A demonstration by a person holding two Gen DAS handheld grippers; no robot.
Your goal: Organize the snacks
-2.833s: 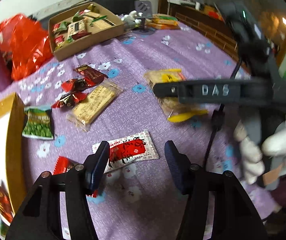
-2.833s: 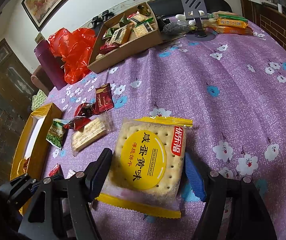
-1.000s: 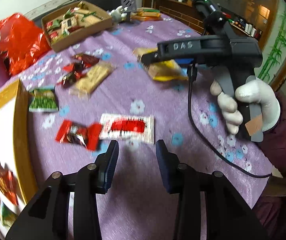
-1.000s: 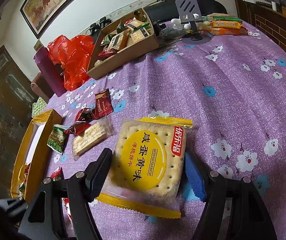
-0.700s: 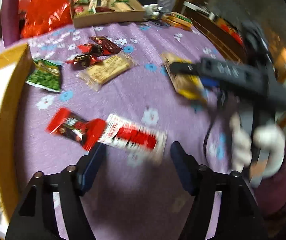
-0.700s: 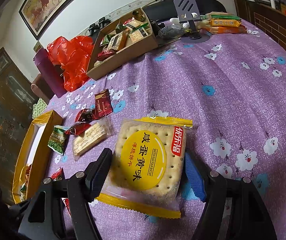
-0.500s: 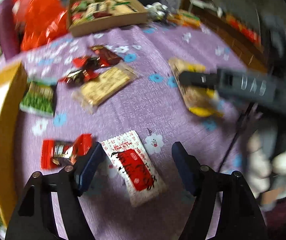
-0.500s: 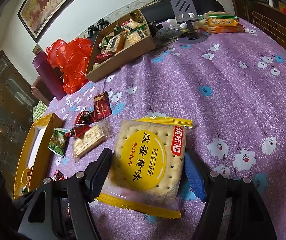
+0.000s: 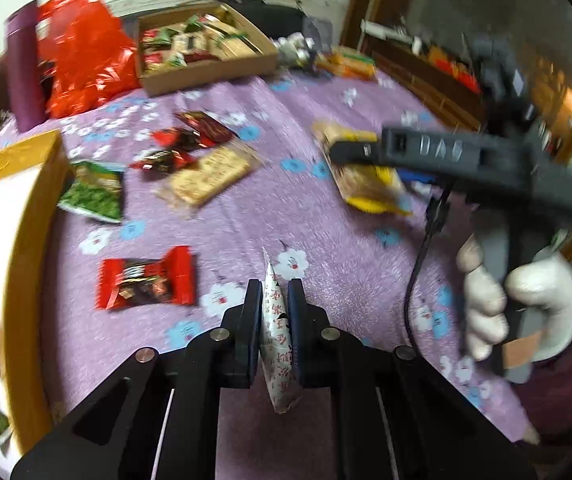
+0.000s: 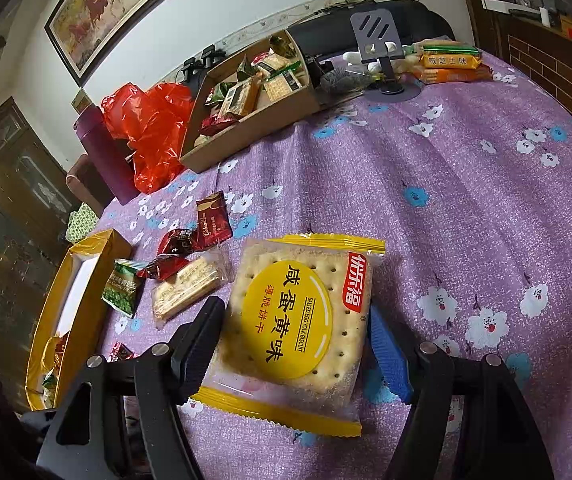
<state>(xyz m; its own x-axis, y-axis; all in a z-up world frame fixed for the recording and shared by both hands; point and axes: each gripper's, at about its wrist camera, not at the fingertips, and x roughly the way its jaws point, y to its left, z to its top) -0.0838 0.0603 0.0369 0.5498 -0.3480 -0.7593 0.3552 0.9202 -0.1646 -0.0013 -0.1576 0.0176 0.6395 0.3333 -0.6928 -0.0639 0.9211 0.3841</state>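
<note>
Now we have the left gripper (image 9: 274,312) pinched edge-on around the thin white-and-red sachet (image 9: 277,344) above the purple flowered tablecloth (image 9: 325,216), and the right gripper (image 10: 291,338) clamped across the yellow salted-egg biscuit pack (image 10: 297,324), so either slippery wrapper could slide free.

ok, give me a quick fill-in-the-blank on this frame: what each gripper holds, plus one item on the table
1. The left gripper is shut on a thin ____ packet printed with red characters.
2. The right gripper holds a salted egg yolk biscuit pack whose round label is ____.
3. The open cardboard box of snacks sits on a ____ floral tablecloth.
4. The green snack bag lies beside the ____ tray.

Missing words: white; yellow; purple; yellow
</note>
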